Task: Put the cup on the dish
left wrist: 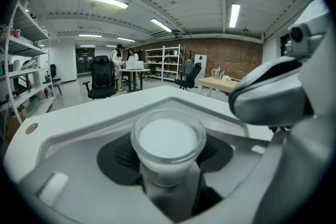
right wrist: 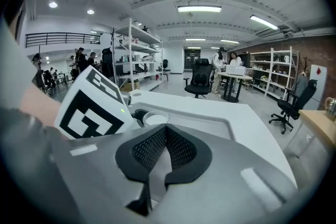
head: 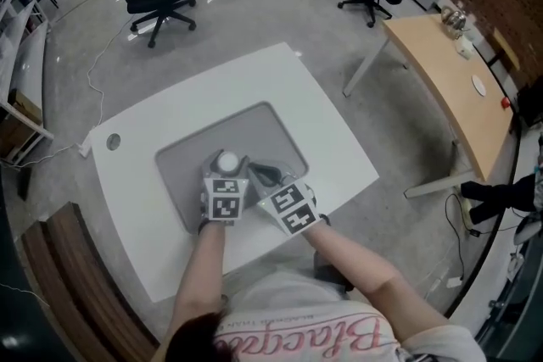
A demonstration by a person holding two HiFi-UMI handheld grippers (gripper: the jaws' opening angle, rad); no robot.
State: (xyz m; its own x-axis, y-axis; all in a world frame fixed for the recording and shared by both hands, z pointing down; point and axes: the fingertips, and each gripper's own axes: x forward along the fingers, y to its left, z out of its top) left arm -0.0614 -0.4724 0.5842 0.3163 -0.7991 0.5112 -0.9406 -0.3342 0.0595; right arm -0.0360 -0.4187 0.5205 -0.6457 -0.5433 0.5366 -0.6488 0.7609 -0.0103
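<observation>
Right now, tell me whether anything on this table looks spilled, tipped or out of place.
Nothing stands out. The cup is upright in the left tool over the grey mat, with no spill on the mat or the white table. The right tool is shut and empty.

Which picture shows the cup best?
The left gripper view: the cup sits big and centred, right up close. The head view shows only its white top; the right gripper view shows just a small rim.

The left gripper (left wrist: pixel 168 161) clamps a cup (left wrist: pixel 168 139) — white inside — with the white table (left wrist: pixel 100 107) beyond.
</observation>
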